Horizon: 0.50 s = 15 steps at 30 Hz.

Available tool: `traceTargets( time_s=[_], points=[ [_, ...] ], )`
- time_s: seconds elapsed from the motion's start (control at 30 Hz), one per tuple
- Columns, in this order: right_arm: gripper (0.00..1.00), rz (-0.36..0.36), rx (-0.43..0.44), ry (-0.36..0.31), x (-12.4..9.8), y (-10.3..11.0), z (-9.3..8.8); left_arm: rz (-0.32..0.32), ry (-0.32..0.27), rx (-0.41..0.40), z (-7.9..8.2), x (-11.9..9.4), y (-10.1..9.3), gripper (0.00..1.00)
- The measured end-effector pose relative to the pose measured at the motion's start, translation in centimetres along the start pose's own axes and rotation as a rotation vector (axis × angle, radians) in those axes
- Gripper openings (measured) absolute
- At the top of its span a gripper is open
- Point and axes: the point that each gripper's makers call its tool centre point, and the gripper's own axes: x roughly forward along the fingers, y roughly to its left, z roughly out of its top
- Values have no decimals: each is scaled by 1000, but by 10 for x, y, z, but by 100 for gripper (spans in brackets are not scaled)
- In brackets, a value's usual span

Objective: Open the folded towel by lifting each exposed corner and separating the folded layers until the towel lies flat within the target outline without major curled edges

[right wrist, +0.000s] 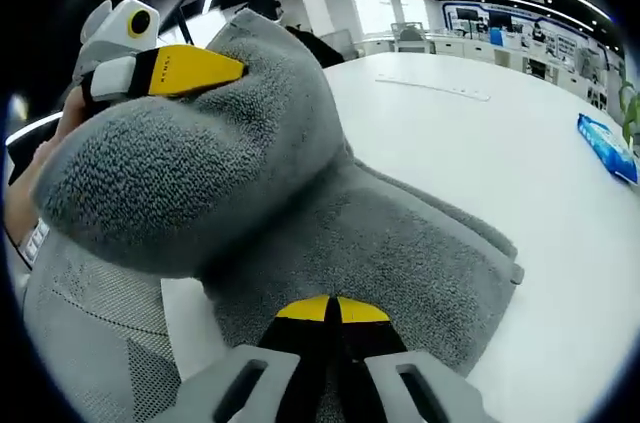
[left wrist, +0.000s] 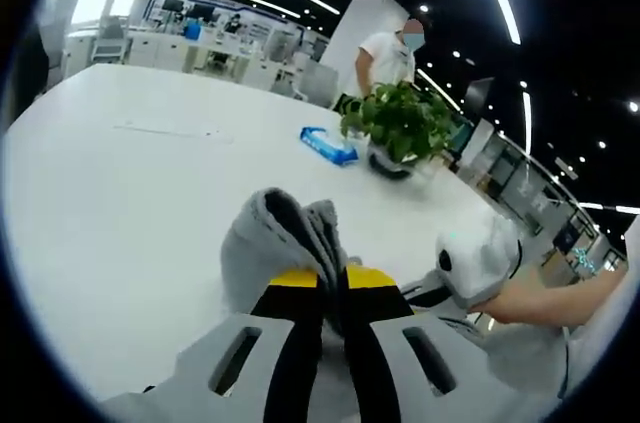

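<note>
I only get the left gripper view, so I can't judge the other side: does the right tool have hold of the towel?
Observer: Yes. In the right gripper view the right tool is shut on the grey towel.
Operator: Is any of it down on the table?
Observer: A lower layer lies flat on the white table.
Operator: And my corner?
Observer: The left tool holds it raised, cloth hanging in a hump below.

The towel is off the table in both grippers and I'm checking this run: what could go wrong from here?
The left gripper pinches only a bunched fold of the grey towel, so layers may lift together instead of separating. The right gripper grips near an edge; pulling apart might slip it free. The towel is humped between them, so it could land creased.
</note>
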Motion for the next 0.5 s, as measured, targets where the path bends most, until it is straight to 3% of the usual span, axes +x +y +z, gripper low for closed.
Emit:
traceTargets(
  time_s=[0.1,0.2,0.5],
  points=[
    [0,-20,-12,14,-2,-2,-2,7,10,17,0,-2,2,5],
    [0,-42,-35,20,-5,-6,-3,37,51,111,-1,-5,8,5],
    [0,-86,3,15,-20,-25,-12,91,158,352,-4,-7,15,5]
  ],
)
